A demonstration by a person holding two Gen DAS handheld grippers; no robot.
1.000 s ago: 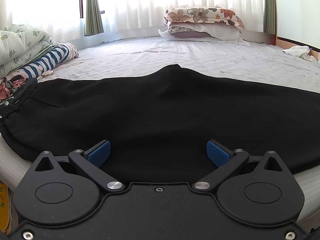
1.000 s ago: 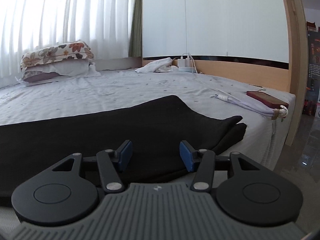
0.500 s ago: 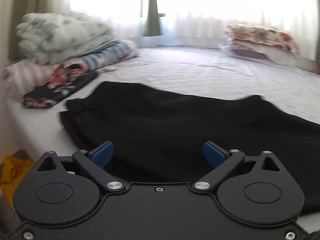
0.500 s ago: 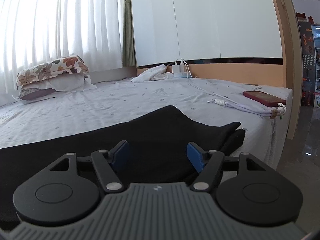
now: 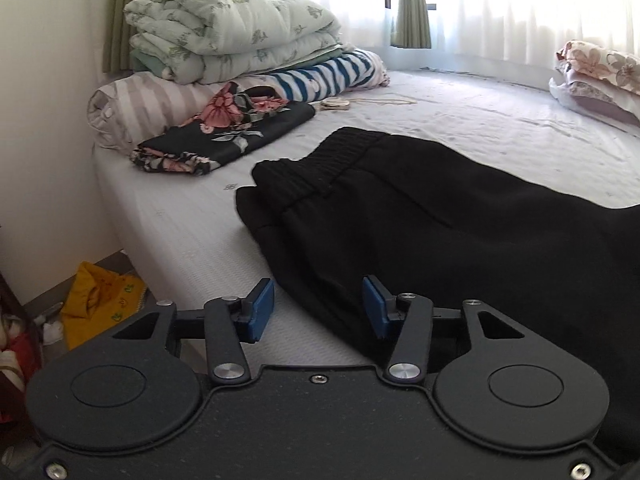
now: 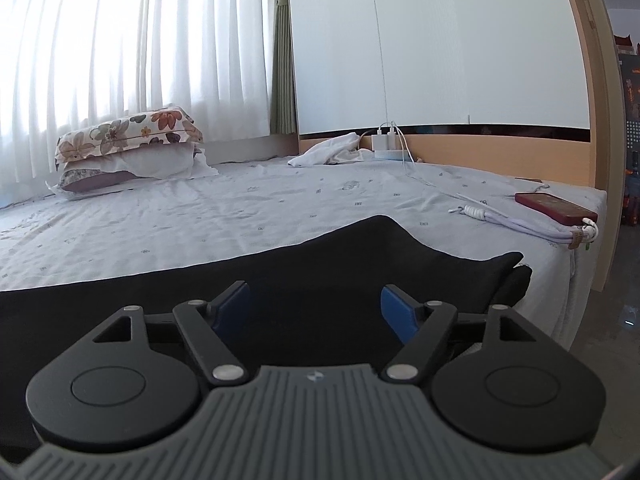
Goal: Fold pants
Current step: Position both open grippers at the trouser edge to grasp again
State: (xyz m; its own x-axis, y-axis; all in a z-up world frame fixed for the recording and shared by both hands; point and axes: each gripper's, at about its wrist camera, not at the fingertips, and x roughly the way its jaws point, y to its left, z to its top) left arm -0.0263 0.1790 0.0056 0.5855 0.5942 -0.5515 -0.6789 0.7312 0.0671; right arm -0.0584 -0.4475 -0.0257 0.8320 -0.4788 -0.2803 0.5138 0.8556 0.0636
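Black pants (image 5: 440, 216) lie flat along the near edge of the bed, the ribbed waistband (image 5: 316, 164) at the left end in the left wrist view. My left gripper (image 5: 318, 310) hovers at the near lower corner of that waist end, its jaws closing, with the cloth edge between the blue pads but not pressed. In the right wrist view the pants (image 6: 340, 264) end in the leg cuffs (image 6: 516, 268) near the bed's right side. My right gripper (image 6: 316, 312) stands over the leg part, jaws opening, holding nothing.
Folded quilts (image 5: 228, 32), a striped bundle (image 5: 320, 76) and a floral black garment (image 5: 224, 132) crowd the bed's left end. Pillows (image 6: 128, 148) lie by the curtained window. A red phone (image 6: 556, 208) with white cables (image 6: 520, 224) rests at the right corner. Yellow cloth (image 5: 100, 300) lies on the floor.
My left gripper has swung left from the middle of the pants to the waistband corner and its jaws have narrowed. The right gripper's jaws have widened; the hand has hardly moved.
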